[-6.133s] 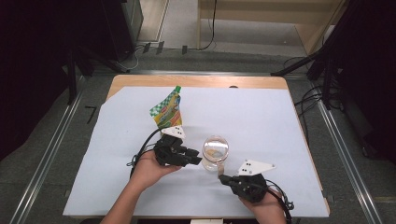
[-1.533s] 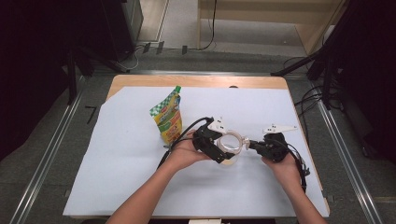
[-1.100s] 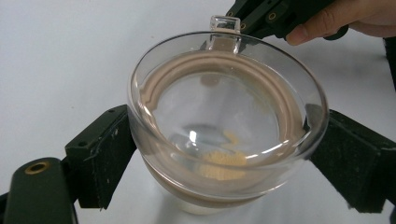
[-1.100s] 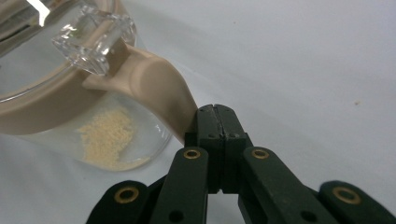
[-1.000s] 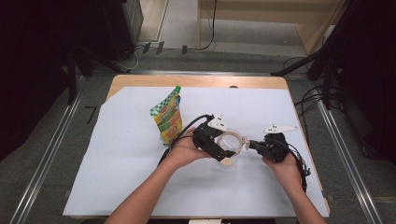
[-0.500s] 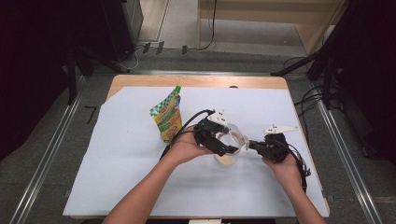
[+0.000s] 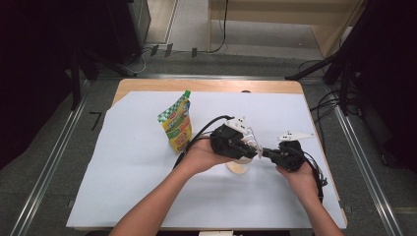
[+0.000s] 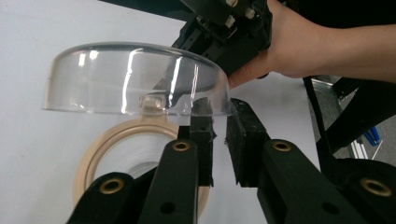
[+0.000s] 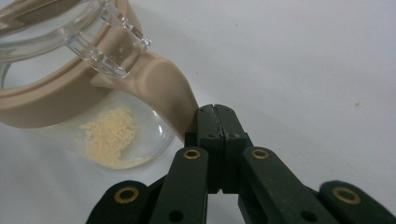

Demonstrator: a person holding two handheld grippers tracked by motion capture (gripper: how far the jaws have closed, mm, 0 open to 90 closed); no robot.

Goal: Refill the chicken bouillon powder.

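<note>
Near the counter's [image 7: 123, 187] front edge, two forearms reach in, and we catch the jar-opening step midway. The right gripper [image 9: 215, 112] is clenched with its jaws fully together, its tip against the beige tab [image 9: 168, 98] of the jar's collar. We cannot tell whether it pinches the tab or only braces it. The jar [image 7: 238, 167] stands right of the counter's middle, closer to the front edge than to the far one, with a little pale powder [image 9: 109, 135] on its bottom. Just above it, the left gripper [image 8: 219, 126] has just been closing its jaws and now grasps the rim of the clear lid [image 8: 135, 79], which hangs tilted and free of the collar. As we judge it, the next move calls for carrying the lid clear of the mouth and setting it on bare counter while the right gripper keeps the jar from sliding. Farther back, left of centre and nearer the far edge, a green and yellow pouch [image 7: 177, 125] stands upright and apart, likely the next thing wanted. Our count: one jar, one lid, one pouch, two grippers
</note>
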